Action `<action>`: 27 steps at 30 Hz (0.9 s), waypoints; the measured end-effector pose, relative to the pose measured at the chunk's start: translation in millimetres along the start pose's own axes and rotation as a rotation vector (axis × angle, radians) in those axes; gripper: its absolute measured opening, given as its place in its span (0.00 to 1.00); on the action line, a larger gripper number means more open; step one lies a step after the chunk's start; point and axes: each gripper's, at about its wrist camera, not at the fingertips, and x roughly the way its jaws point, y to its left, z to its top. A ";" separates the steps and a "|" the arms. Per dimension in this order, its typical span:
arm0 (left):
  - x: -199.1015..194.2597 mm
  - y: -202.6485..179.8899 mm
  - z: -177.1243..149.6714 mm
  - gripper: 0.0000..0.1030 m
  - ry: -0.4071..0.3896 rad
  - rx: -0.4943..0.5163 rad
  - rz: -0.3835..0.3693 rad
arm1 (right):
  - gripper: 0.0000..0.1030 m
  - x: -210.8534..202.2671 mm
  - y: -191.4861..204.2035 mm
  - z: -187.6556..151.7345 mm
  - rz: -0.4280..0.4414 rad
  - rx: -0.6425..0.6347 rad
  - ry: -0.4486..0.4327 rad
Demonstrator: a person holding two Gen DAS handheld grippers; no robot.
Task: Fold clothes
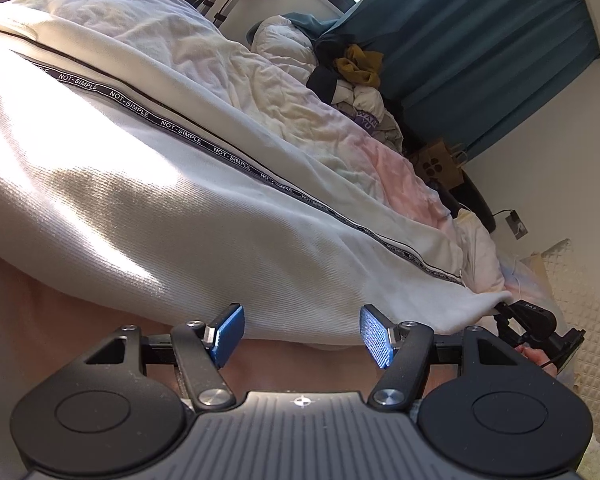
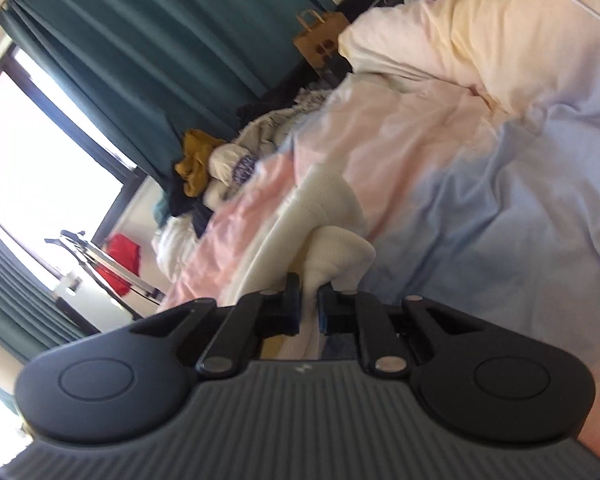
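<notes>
White ribbed garment with black lettered tape (image 1: 148, 200): spread on pastel bed (image 1: 388, 168).
Left gripper (image 1: 302, 336): fingers released, beside its hem.
Right gripper (image 2: 309, 308): I've pinched a cuff.
Progress: unfolded; folds remain.

A white ribbed garment (image 1: 148, 208) with a black "NOT-SIMPLE" tape stripe (image 1: 188, 136) lies spread across my left view from upper left to lower right, and in my right view its bunched white end (image 2: 336, 240) sits at frame centre.
</notes>
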 end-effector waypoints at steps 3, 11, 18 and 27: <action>0.4 -0.7 0.1 0.64 0.002 0.007 -0.002 | 0.09 -5.5 8.3 1.3 0.099 0.050 -0.036; 0.8 -1.4 -0.8 0.64 0.000 0.021 0.011 | 0.08 -14.1 -1.5 7.3 -0.012 0.085 -0.062; -1.9 -1.0 2.7 0.64 -0.016 0.020 0.026 | 0.08 -10.0 -36.7 -1.1 -0.118 0.254 0.046; -6.0 -4.6 4.8 0.65 -0.049 0.043 0.078 | 0.11 -35.3 -48.3 -1.8 -0.098 0.357 0.039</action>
